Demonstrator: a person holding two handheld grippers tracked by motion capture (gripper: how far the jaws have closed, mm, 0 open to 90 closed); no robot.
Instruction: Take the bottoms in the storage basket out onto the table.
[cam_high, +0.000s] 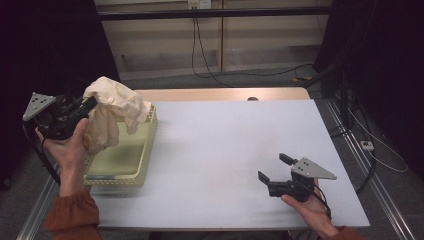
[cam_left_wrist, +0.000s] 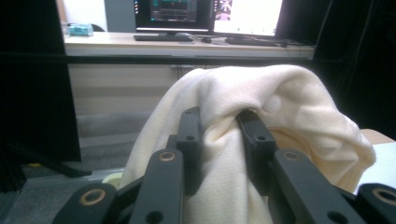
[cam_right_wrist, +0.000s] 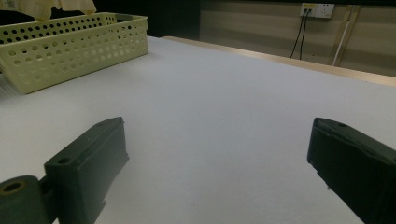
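Left gripper (cam_left_wrist: 219, 123) view showed jaws clamped on cream cloth (cam_left_wrist: 261, 102); high view added yellow basket (cam_high: 142, 160) beneath. Right gripper (cam_high: 275, 167) gaped, empty, over white table (cam_high: 225, 140).

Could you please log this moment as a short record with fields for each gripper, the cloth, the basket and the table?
left gripper: shut on the cream cloth, lifted above the basket
right gripper: open, empty, low over the table
basket: pale yellow, perforated, at the table's left edge
cloth: bunched, hanging partly into the basket
table: white surface
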